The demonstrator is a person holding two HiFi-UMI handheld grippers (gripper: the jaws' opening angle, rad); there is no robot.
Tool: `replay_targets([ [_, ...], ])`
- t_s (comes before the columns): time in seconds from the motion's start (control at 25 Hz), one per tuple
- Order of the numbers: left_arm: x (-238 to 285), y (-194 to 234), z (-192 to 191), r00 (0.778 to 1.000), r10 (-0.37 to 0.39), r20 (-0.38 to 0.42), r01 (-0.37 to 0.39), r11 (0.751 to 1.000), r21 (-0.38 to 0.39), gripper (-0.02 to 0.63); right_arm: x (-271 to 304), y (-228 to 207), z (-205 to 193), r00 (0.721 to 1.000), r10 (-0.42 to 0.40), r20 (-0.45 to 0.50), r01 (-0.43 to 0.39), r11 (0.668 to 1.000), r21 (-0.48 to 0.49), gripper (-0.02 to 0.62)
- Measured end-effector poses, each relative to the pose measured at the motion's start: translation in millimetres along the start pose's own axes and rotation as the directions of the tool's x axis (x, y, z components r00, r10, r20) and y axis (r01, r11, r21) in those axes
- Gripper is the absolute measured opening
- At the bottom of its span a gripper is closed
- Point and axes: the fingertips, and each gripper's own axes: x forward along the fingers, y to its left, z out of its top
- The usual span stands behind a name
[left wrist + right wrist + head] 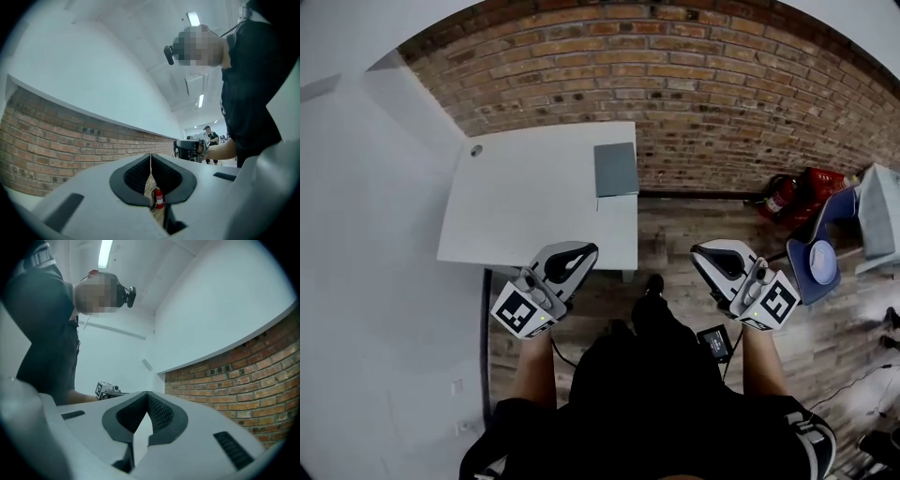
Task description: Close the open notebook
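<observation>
A grey notebook [616,169] lies shut at the far right edge of the white table [525,206], close to the brick wall. My left gripper [584,253] hovers over the table's near edge, well short of the notebook, with its jaws together and nothing between them. My right gripper [701,251] is off the table's right side above the wooden floor, jaws likewise pressed together and empty. In the left gripper view the left gripper [150,157] points towards the brick wall, with the right gripper [187,146] beyond it. The right gripper [147,394] faces the white wall in its own view.
A small round object [475,150] sits at the table's far left corner. A red fire extinguisher [783,195] stands by the brick wall [675,84] to the right. A blue chair [820,253] is at the right. A white wall runs along the left.
</observation>
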Motion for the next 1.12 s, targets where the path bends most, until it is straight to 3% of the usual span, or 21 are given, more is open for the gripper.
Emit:
replay_targets([
  [0.32, -11.1, -74.5, 1.5, 0.999, -0.035, 0.000, 0.035, 0.998, -0.061, 0.017, -37.6, 48.7, 15.4, 0.999, 0.039, -0.028, -0.038, 0.999, 0.007, 0.005],
  [0.56, -3.7, -129.1, 18.1, 0.999, 0.028, 0.044, -0.025, 0.997, -0.075, 0.017, -75.1, 77.0, 31.0, 0.992, 0.126, 0.005, -0.126, 0.992, 0.013, 0.006],
  [0.76, -1.9, -187.3, 1.0, 0.998, 0.066, -0.016, -0.067, 0.993, -0.097, 0.017, -123.9, 108.6, 22.9, 0.980, 0.197, 0.024, -0.199, 0.976, 0.091, 0.006],
  [0.96, 6.1, -253.0, -9.2, 0.996, 0.051, -0.071, -0.059, 0.992, -0.115, 0.017, -169.0, 133.9, 4.3, 0.970, 0.239, 0.034, -0.241, 0.952, 0.190, 0.006],
  [1.12, 7.4, -278.4, -13.0, 0.996, 0.037, -0.087, -0.048, 0.990, -0.133, 0.017, -185.8, 155.8, -10.2, 0.959, 0.283, 0.022, -0.281, 0.935, 0.217, 0.006],
])
